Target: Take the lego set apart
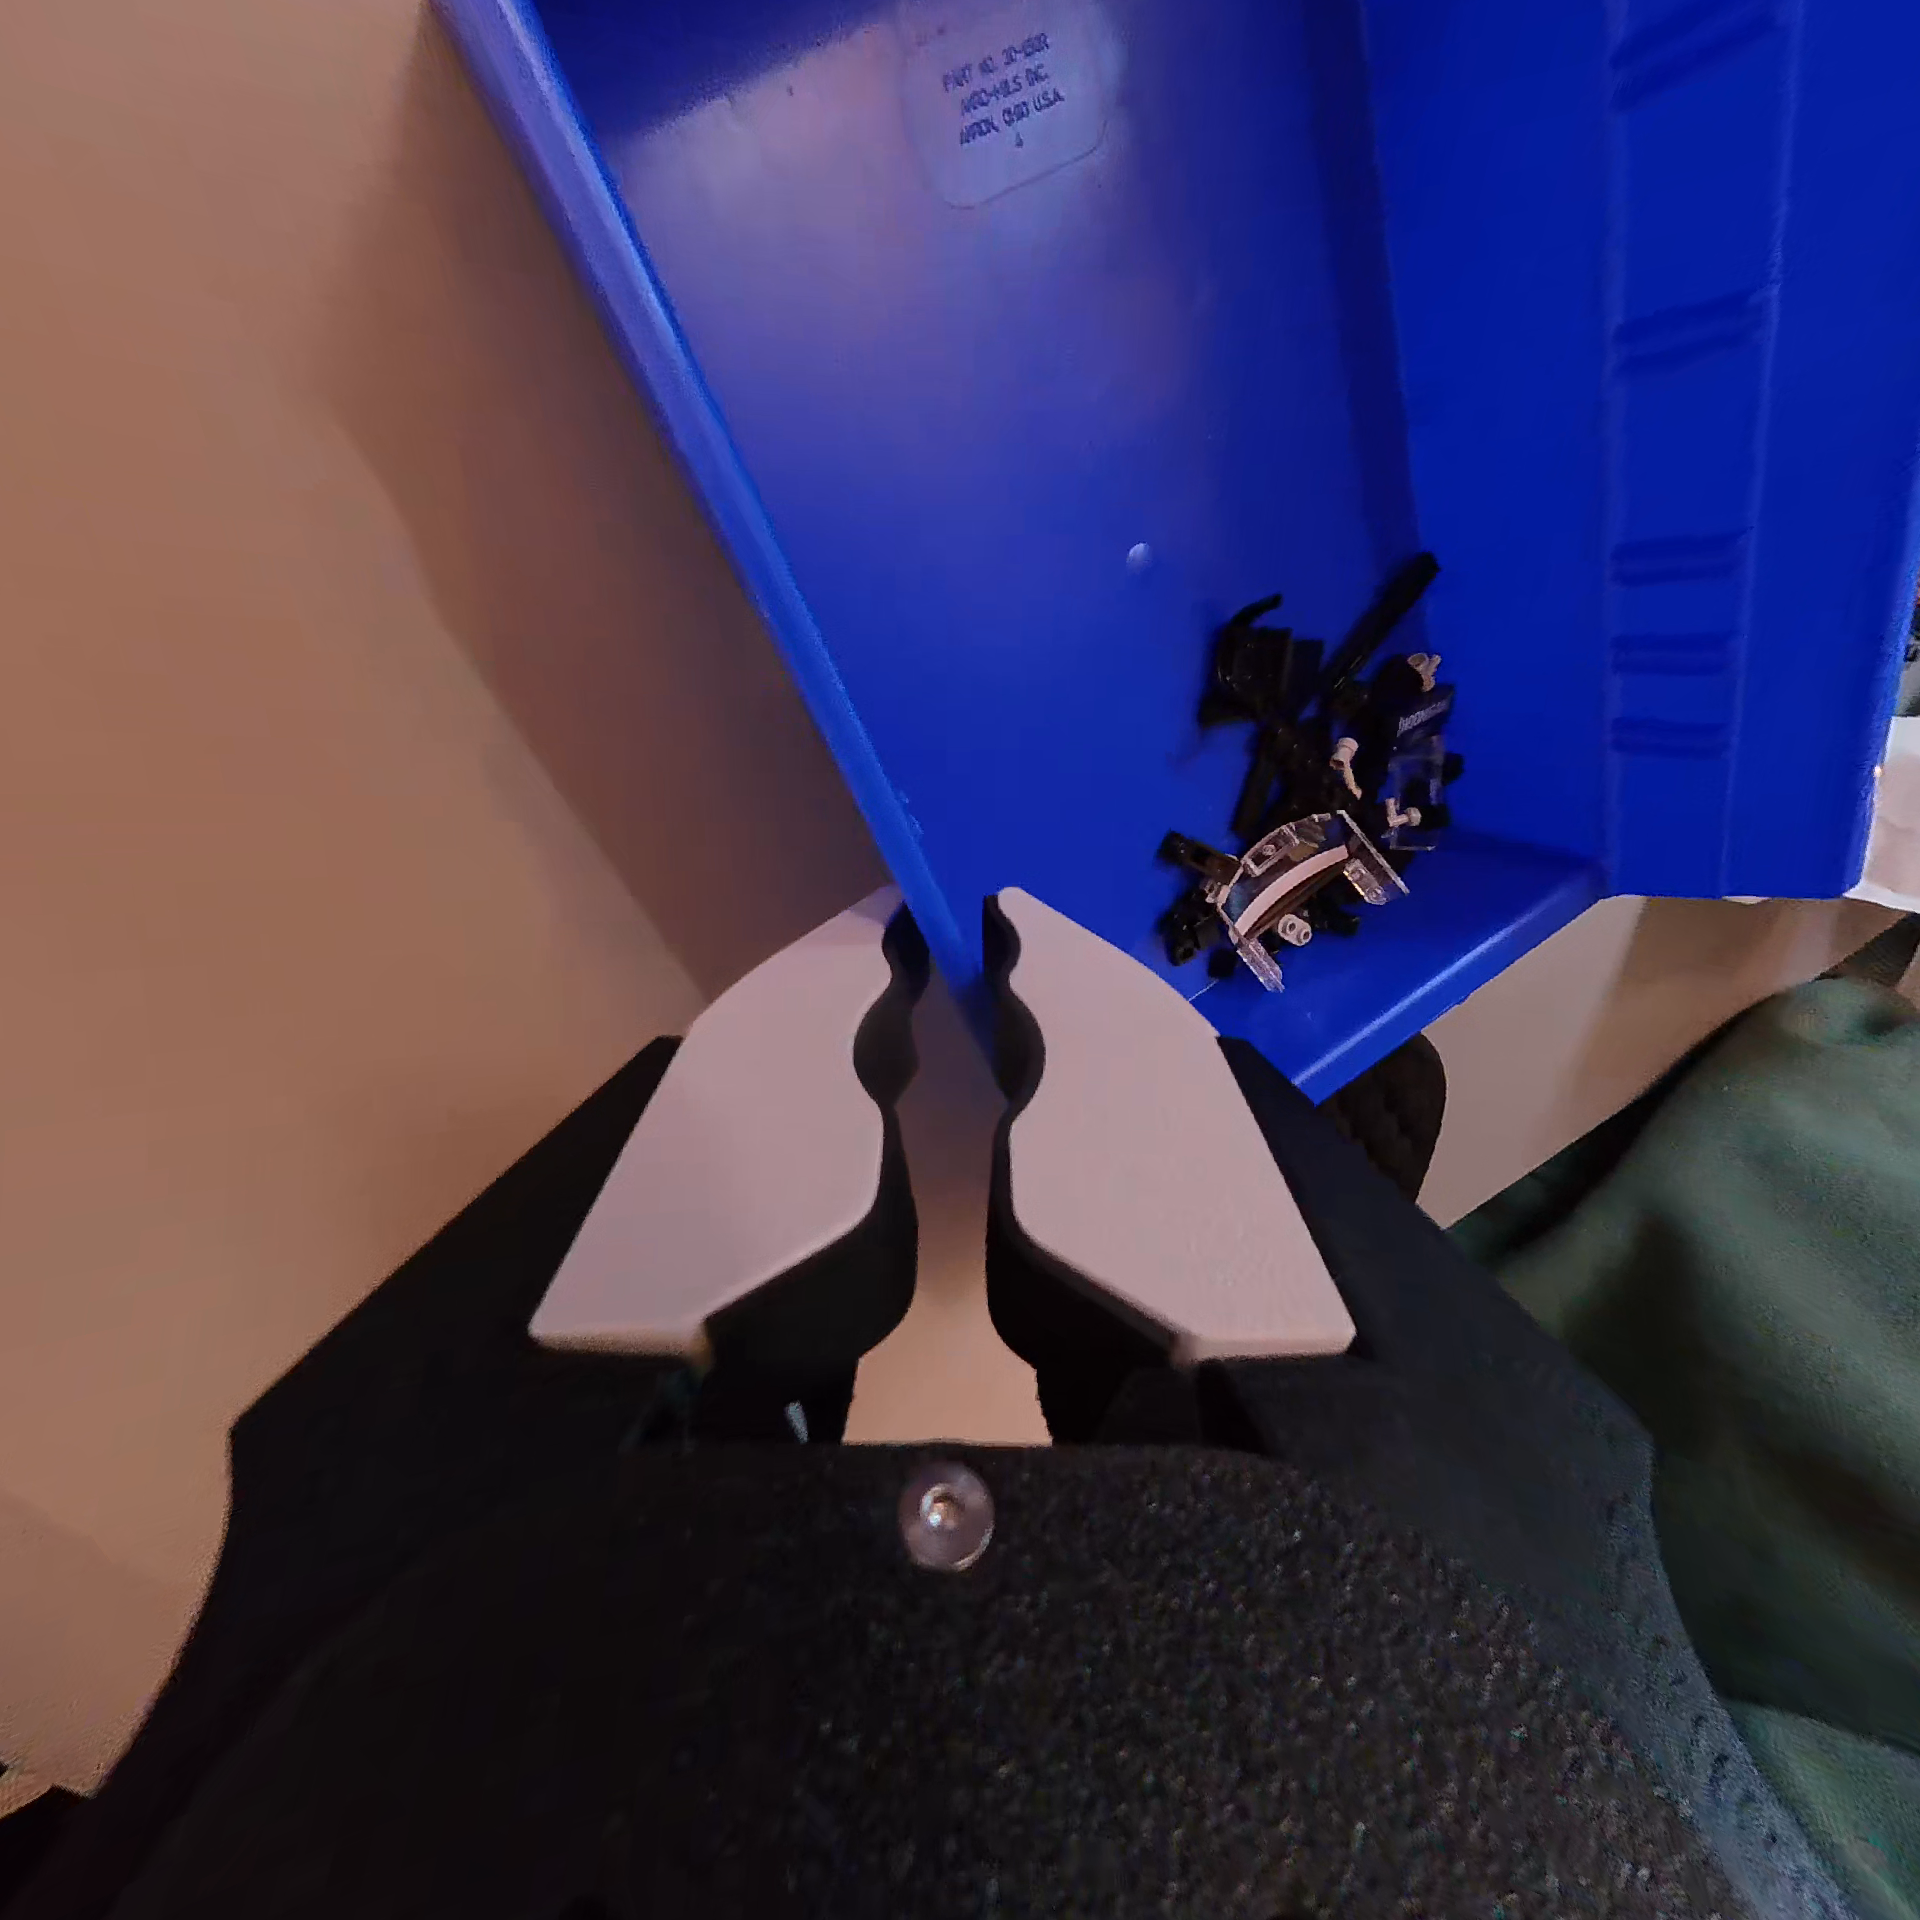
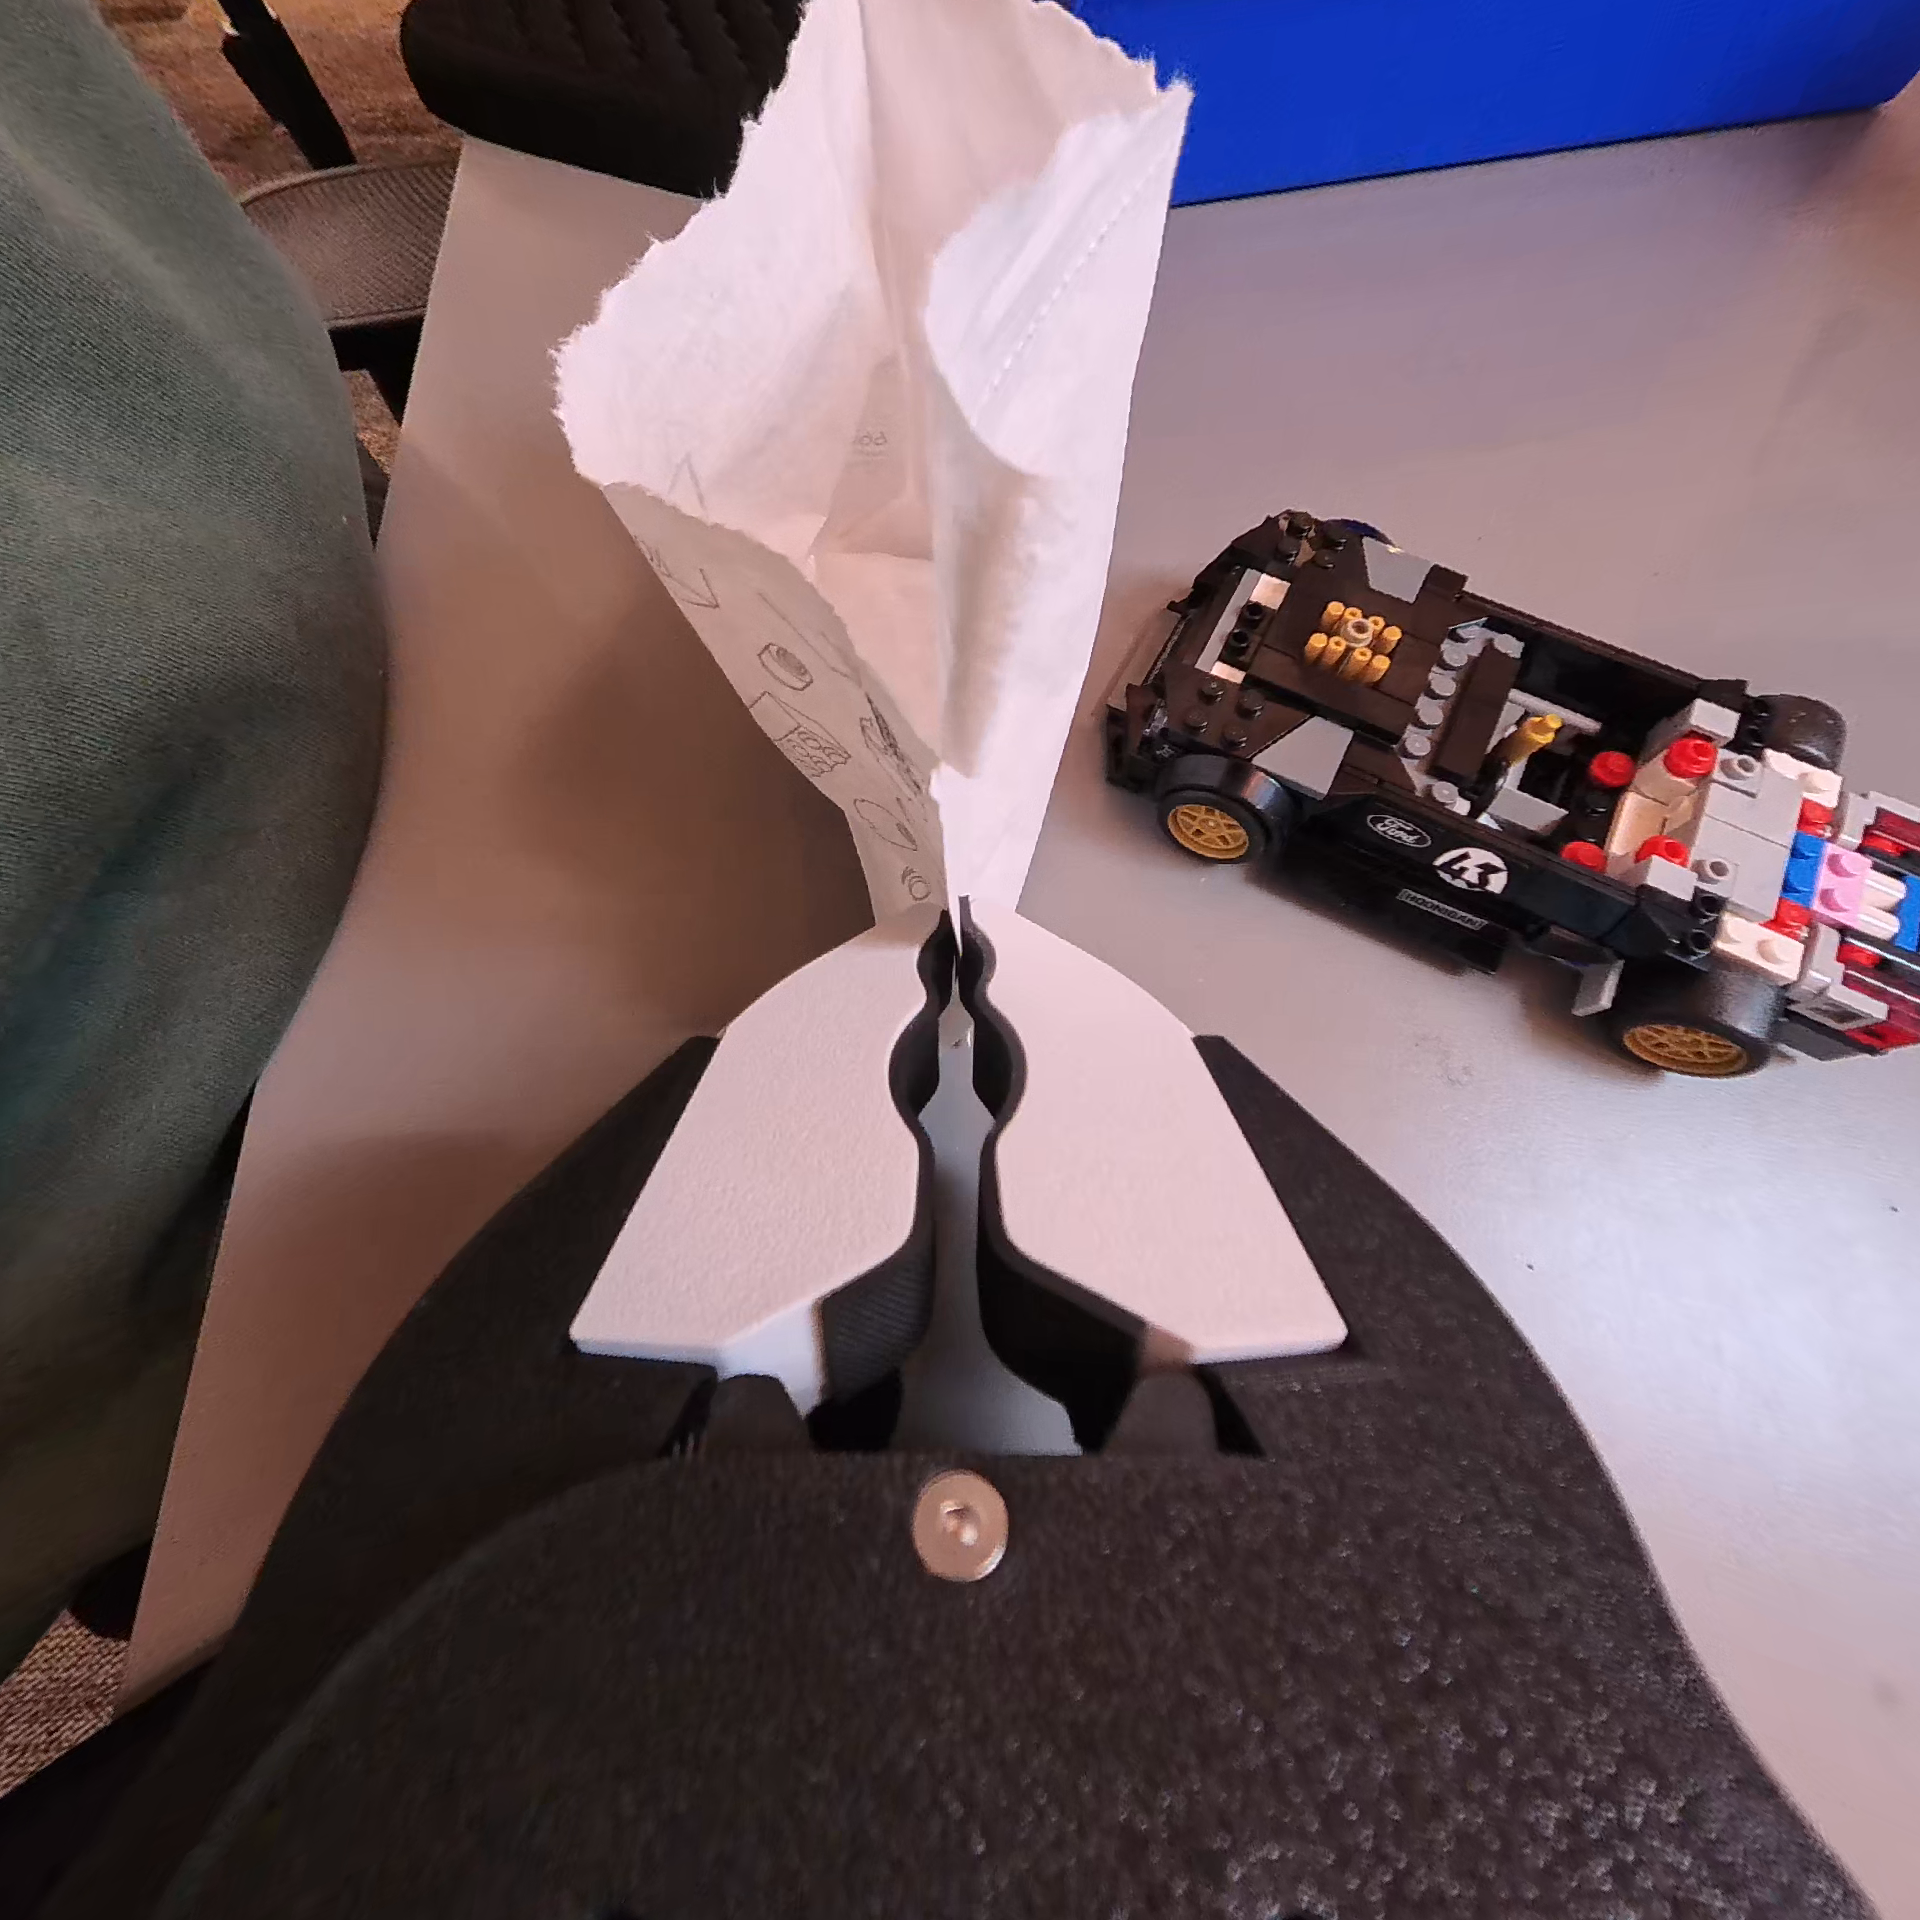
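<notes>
Your left claw clamps the blue bin's wall, loose lego pieces pooled inside; your right claw pinches a white paper bag beside the lego car on the bench.

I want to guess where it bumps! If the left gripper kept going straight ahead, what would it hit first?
The left gripper already pinches the side wall of the blue bin. Going straight on, it would just push along that wall. The loose lego pieces lie off to the right, probably missed.
</notes>
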A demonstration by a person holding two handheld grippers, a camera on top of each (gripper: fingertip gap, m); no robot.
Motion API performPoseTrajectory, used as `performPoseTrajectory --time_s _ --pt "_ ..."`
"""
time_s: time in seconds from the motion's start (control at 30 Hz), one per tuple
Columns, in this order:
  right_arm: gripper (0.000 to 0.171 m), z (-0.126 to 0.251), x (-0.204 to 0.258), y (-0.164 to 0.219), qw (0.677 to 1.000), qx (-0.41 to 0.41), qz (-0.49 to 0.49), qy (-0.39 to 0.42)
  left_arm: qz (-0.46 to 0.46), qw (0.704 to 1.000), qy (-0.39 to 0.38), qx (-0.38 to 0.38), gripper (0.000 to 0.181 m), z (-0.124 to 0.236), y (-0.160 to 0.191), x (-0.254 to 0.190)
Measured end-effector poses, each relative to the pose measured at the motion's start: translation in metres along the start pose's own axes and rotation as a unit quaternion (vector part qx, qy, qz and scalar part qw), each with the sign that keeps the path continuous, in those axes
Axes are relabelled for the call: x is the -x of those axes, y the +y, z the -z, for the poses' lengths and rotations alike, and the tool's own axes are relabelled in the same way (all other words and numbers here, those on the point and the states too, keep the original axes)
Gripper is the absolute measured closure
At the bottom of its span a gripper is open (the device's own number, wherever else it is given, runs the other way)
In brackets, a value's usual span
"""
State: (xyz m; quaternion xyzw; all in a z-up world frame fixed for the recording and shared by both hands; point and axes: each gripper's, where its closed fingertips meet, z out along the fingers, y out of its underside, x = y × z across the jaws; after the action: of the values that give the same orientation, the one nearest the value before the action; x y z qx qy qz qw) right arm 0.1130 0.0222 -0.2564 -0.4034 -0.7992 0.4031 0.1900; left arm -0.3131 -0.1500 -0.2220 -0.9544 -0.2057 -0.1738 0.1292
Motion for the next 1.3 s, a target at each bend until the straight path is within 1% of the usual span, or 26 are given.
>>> performPoseTrajectory --time_s 0.13,0.2,0.33,0.43,0.57,0.67,0.9,1.1,1.3 --pt "0.171 0.001 0.0 0.001 1.0 0.001 0.001 0.0 0.005 0.999 -0.035 -0.006 0.173 0.002 -0.001 -0.001" --pt "0.171 0.001 0.0 0.001 1.0 0.0 0.0 0.0 0.006 0.998 -0.049 -0.023 0.174 0.005 -0.004 -0.002" --pt "0.171 0.001 0.0 0.001 1.0 0.001 -0.003 -0.003 -0.005 0.994 -0.077 -0.077 0.176 0.025 -0.018 -0.006" --pt "0.171 0.0 -0.001 0.002 1.0 0.004 -0.005 -0.004 -0.028 0.993 -0.088 -0.078 0.176 0.035 -0.022 -0.013" --pt "0.171 0.0 0.0 0.002 1.0 0.004 -0.002 -0.003 -0.065 0.989 -0.117 -0.07 0.176 0.039 -0.028 -0.028" --pt "0.171 0.0 0.0 0.002 1.0 0.005 0.0 -0.001 -0.094 0.983 -0.138 -0.082 0.176 0.044 -0.038 -0.042" --pt "0.171 -0.004 -0.004 -0.004 1.0 -0.002 -0.009 0.003 -0.143 0.969 -0.13 -0.152 0.176 0.062 -0.069 -0.09" --pt "0.171 -0.019 -0.004 -0.021 1.0 -0.002 -0.015 -0.016 -0.16 0.951 -0.133 -0.228 0.176 0.085 -0.102 -0.123" --pt "0.171 -0.053 -0.01 -0.046 0.999 0.017 -0.03 -0.029 -0.154 0.93 -0.168 -0.289 0.176 0.108 -0.122 -0.131"
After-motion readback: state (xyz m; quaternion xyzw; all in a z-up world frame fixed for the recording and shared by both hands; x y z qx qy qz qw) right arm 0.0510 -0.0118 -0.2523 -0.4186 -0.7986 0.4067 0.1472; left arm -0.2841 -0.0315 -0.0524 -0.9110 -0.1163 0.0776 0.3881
